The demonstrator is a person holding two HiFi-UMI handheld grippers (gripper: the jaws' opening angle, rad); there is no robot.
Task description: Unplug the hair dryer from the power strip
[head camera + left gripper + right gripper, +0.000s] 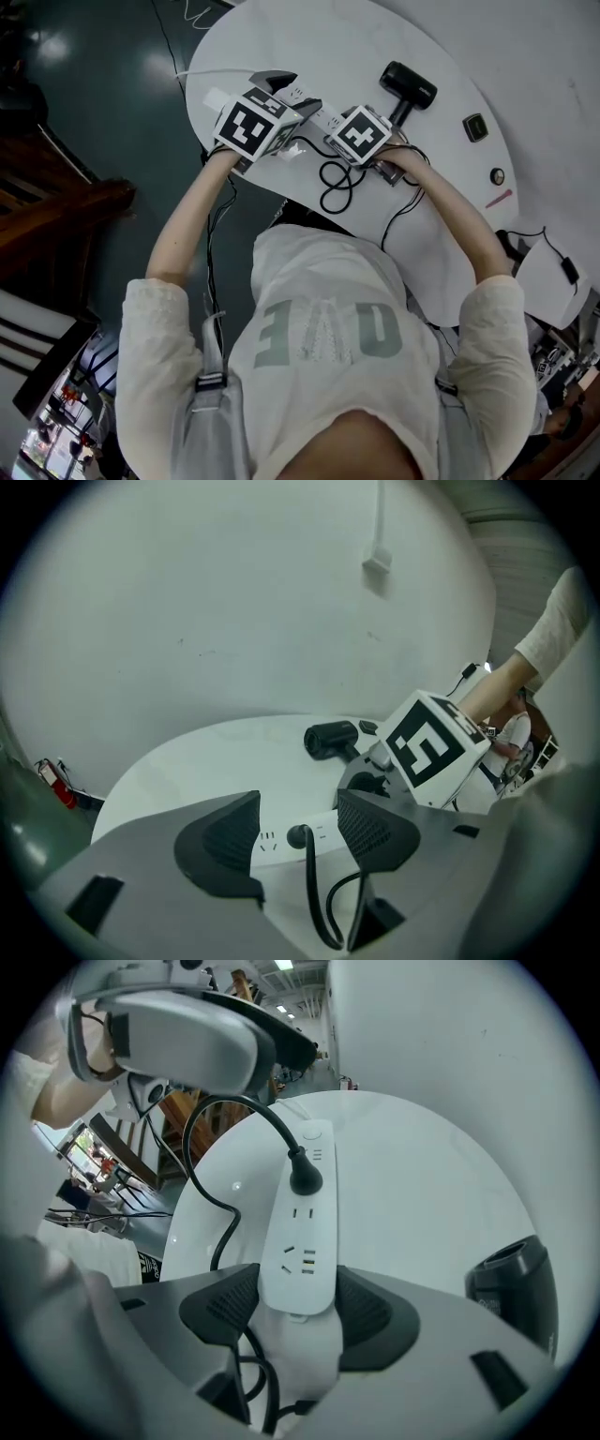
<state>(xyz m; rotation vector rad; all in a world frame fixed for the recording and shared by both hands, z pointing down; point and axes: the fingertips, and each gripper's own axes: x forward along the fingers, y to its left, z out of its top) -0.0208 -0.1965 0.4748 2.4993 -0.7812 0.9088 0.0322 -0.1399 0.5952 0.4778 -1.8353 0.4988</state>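
Jaws of the left hand-held gripper (297, 823) stand wide apart, and there's a clear lane between them straight to the plug (299, 837) in the power strip (270, 844), with only the black cord (315, 902) arching up through that gap. Tight on the right, though: the right hand-held gripper (298, 1305) is clamped on the strip's end and its marker cube walls off that side, with the hair dryer (330, 739) lying just beyond it. Left and far side, the white surface (206, 761) is bare and wide open, while cord loops clutter the near edge below both hands.
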